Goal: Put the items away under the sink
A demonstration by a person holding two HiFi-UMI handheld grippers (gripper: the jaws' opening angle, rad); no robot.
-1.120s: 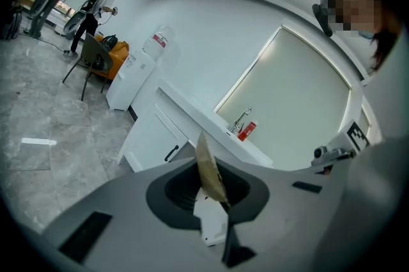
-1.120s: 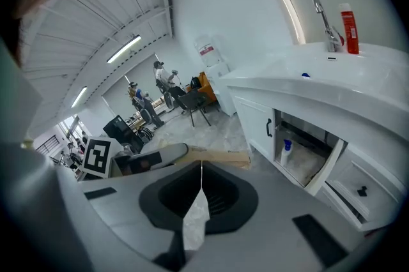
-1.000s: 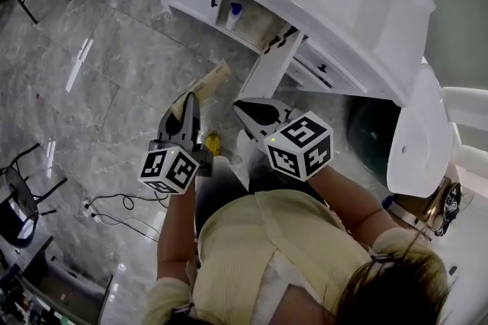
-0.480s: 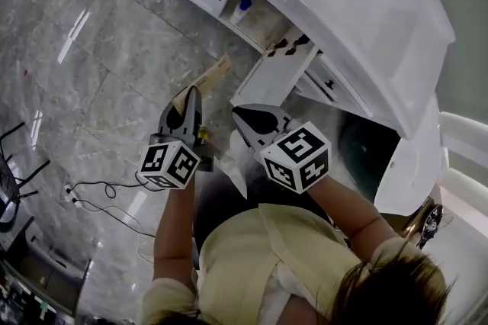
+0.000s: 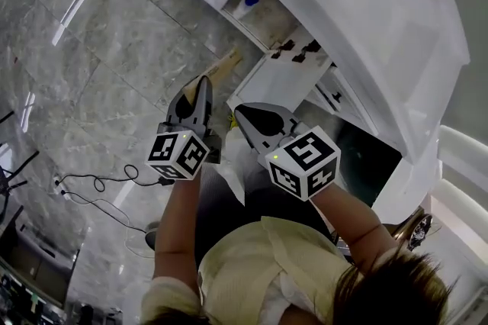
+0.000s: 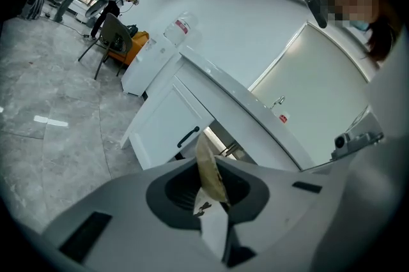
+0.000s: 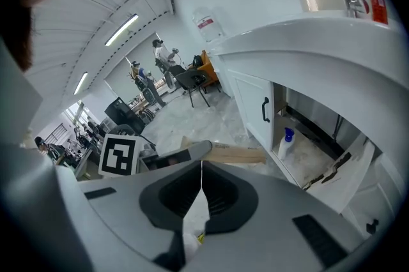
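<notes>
Brown packet is pinched tight in the left hand-held gripper, the right hand-held gripper is closed on a thin white bag, and the open cupboard at 1 o'clock holds a bottle.

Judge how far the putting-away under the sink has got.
Done: the cupboard door is open, and a blue-capped bottle stands inside. In hand: the left claw grips a flat tan packet; the right claw pinches a thin white item. Left: both are outside the cupboard, not yet stowed.
</notes>
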